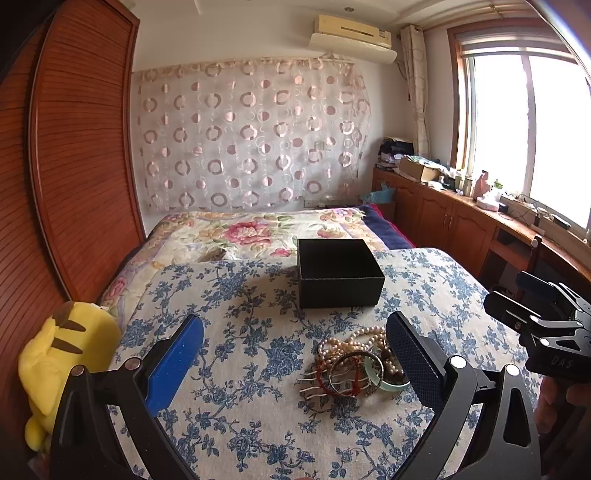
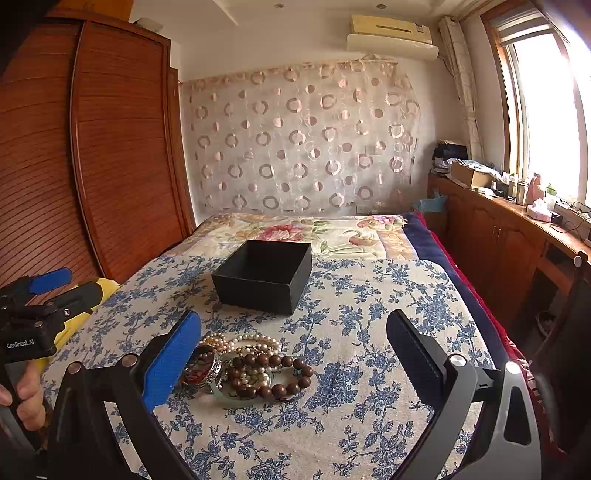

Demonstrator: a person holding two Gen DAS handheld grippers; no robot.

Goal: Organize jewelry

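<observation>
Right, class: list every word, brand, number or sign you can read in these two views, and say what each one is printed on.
"GenRobot.AI": white print on the black body of the left gripper, seen in the right wrist view.
"UAS", or letters like it: faint embossing on the black body of the right gripper, seen in the left wrist view; too dim to be sure.
The air conditioner carries a small mark at its right end, too blurred to read.
The black box shows no print.

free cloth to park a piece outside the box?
Bare blue-floral cloth right of the jewelry pile, out to the bed edge; also a strip between pile and black box. Crowded at the pile, beside the right gripper's left finger.
</observation>
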